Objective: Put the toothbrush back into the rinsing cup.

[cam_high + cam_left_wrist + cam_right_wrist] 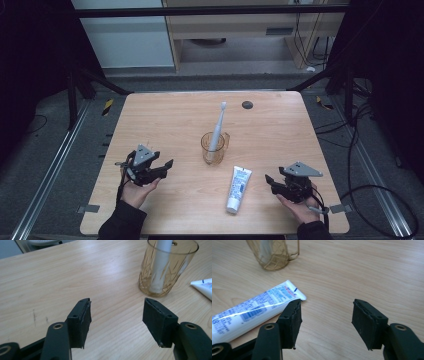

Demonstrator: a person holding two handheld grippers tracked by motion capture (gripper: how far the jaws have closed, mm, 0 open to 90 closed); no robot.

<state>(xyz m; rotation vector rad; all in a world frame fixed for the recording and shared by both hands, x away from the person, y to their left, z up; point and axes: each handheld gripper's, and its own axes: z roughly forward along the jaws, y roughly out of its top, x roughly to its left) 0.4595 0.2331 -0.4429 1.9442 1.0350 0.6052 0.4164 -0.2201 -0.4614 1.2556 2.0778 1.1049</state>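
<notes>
Item one: a pale wooden table, on which we keep everything listed below.

Item two: a clear amber ribbed glass cup with a side handle, upright near the table's middle. In it stands a white and grey electric toothbrush, leaning against the rim, head up. In the left gripper view the cup sits ahead and to the right of our jaws, well apart from them.

Item three: a white toothpaste tube with blue print and a barcode, lying flat just to the near right of the cup, cap end toward us. In the right gripper view the tube lies beside our left-hand jaw, its crimped tail passing close by that jaw; we cannot tell whether they touch.

Item four: our left gripper, held low to the left of the cup, jaws spread wide with only bare wood between them.

Item five: our right gripper, held to the right of the tube, jaws apart and holding nothing.

Item six: a small dark round disc at the far edge, not in use.

Handling note: we judge the tube the likely next pick. We should shift the right gripper sideways until the tube's body lies squarely between the pads, come down level, and close across its flat width near the middle, gently, so that no paste is squeezed out.
</notes>
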